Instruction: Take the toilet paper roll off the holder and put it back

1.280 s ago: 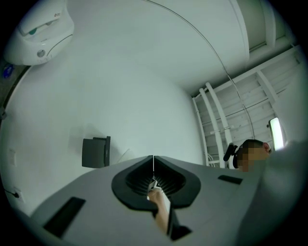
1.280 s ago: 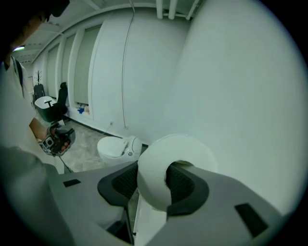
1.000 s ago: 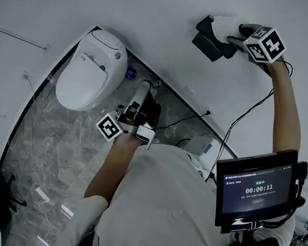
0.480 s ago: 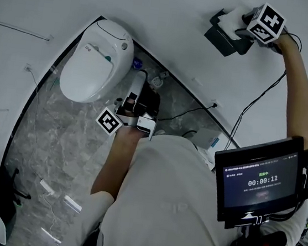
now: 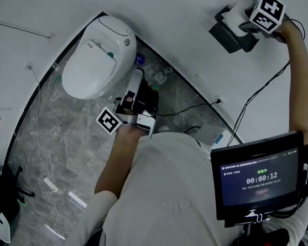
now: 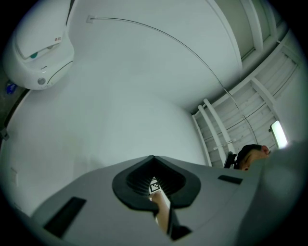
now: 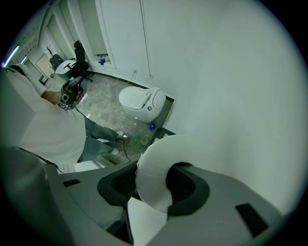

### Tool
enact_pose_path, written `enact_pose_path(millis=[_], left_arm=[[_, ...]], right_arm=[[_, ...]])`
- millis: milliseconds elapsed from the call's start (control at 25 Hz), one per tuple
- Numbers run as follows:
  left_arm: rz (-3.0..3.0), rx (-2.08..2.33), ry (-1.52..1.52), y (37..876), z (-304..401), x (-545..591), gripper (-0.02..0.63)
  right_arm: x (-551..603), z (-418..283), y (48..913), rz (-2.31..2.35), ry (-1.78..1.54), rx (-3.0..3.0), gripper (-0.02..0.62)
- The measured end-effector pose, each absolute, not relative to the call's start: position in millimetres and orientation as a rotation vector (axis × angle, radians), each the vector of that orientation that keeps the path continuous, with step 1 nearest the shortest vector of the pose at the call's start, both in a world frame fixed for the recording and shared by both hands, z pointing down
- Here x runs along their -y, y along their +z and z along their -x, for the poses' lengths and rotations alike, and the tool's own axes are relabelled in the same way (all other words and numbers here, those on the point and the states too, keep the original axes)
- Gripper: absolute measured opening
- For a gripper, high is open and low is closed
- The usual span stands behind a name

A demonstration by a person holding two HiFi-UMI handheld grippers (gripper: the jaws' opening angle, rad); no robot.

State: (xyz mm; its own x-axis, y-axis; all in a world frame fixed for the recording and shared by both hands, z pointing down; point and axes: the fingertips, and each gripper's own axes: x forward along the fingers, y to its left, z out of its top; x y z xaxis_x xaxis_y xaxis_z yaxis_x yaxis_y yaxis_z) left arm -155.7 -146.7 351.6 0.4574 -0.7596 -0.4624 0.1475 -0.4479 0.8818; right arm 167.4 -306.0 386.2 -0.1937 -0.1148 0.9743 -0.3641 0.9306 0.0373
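The right gripper (image 7: 163,168) is raised up to the white wall (image 7: 231,86), and its two jaws are closed on the toilet paper roll (image 7: 151,185), one jaw on each side of it, so the roll sits in the dark hollow between them. A loose sheet of paper (image 7: 144,216) hangs down from the roll, toward the camera. In the head view the roll is seen as a white shape at the top right, just beside the black holder (image 5: 231,39) that is fixed on the wall; whether the roll touches the holder or is a little apart from it, I cannot tell from these pictures. The marker cube (image 5: 268,11) of this gripper is at the very top of the head view, and a black cable (image 5: 258,93) runs down from there along the person's stretched arm. The left gripper (image 6: 153,161) is held low in front of the body, well apart from the roll, and its jaws are pressed together at the tips with nothing between them (only a narrow slit stays lower down). It points toward the white toilet (image 5: 98,57), which stands on the grey marble floor (image 5: 61,153) against the wall. At the lower right of the head view a small monitor (image 5: 258,180) shows a timer.
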Motion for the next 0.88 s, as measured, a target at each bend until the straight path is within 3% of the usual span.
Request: enact_pose_path(millis=[880], left_arm=[[-1.704,0.512,-1.142,359.6,146.4,145.6,0.006]], right_arm=[[312.3,-171.0,389.9,-0.442,0.143,1.789,0.192]])
